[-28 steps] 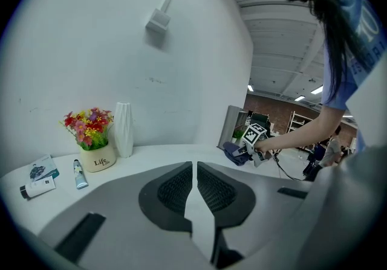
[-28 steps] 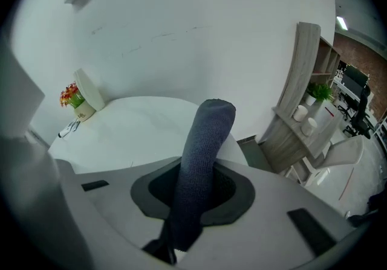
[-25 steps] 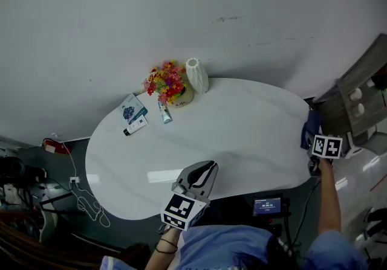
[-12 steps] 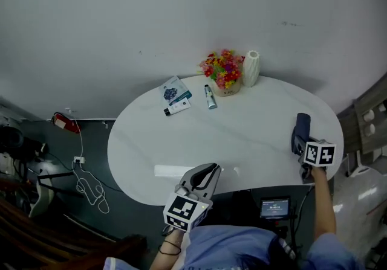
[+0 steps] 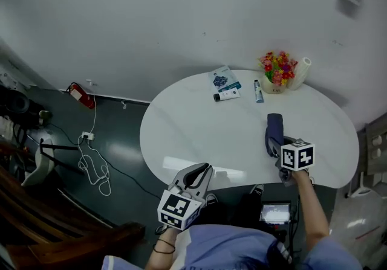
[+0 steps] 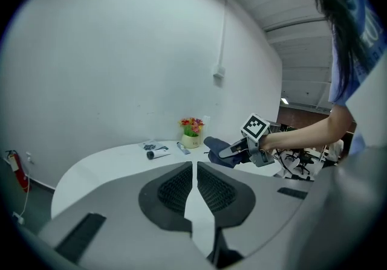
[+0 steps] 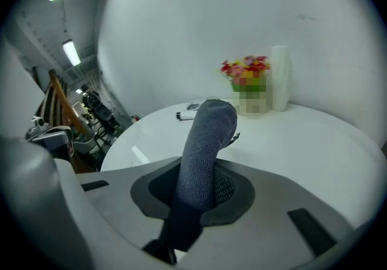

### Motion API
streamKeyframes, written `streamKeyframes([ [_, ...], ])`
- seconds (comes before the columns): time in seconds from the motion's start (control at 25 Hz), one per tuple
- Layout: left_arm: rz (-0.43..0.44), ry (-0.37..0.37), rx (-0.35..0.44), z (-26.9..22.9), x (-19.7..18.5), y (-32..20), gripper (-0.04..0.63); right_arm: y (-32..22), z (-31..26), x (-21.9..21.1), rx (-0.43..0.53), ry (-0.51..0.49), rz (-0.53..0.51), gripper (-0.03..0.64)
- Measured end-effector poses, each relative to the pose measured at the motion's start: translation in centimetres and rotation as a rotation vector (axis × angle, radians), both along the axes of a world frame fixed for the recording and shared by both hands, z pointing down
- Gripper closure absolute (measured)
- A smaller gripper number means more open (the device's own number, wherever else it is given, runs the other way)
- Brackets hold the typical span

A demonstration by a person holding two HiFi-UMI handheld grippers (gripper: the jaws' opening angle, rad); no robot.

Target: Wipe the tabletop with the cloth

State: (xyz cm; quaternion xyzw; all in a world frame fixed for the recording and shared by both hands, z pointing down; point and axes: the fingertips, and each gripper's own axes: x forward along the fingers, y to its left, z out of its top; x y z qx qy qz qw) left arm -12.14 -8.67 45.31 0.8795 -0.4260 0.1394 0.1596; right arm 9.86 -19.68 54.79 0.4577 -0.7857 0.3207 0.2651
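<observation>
The white oval tabletop (image 5: 199, 136) fills the middle of the head view. My right gripper (image 5: 277, 145) hovers over its right part, shut on a dark blue-grey cloth (image 5: 273, 128) that sticks out forward from the jaws. In the right gripper view the cloth (image 7: 204, 148) stands up between the jaws above the tabletop (image 7: 314, 136). My left gripper (image 5: 195, 176) is at the table's near edge, jaws closed with nothing between them. The left gripper view shows its shut jaws and, beyond them, the cloth (image 6: 216, 145) held over the tabletop (image 6: 103, 163).
At the far side stand a flower pot (image 5: 275, 75), a white vase (image 5: 300, 72), a tube (image 5: 257, 90), another tube (image 5: 225, 95) and a booklet (image 5: 221, 77). On the floor to the left lie a power strip with cables (image 5: 89, 148) and a wooden chair (image 5: 36, 214).
The right gripper brought the cloth from beside the table's right edge to over the tabletop. The head view has swung, so the table sits further right. The left gripper stays at the near edge.
</observation>
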Motion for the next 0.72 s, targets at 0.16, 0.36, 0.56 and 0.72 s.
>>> streamKeyframes([
  [0.16,-0.084,-0.002,-0.015,0.9,-5.4,2.3,0.577,0.6,-0.4,-10.7,0.018,0.002,-0.19,0.541],
  [0.36,-0.206,0.014,-0.032,1.5,-11.0,5.0,0.577,2.8,-0.3,-23.0,0.017,-0.037,-0.386,0.541],
  [0.56,-0.307,0.01,-0.059,2.3,-15.6,7.6,0.577,6.0,0.2,-33.2,0.006,-0.109,-0.53,0.541],
  [0.72,-0.356,-0.007,-0.069,2.7,-18.1,9.2,0.577,10.1,0.8,-39.7,-0.018,-0.167,-0.648,0.541],
])
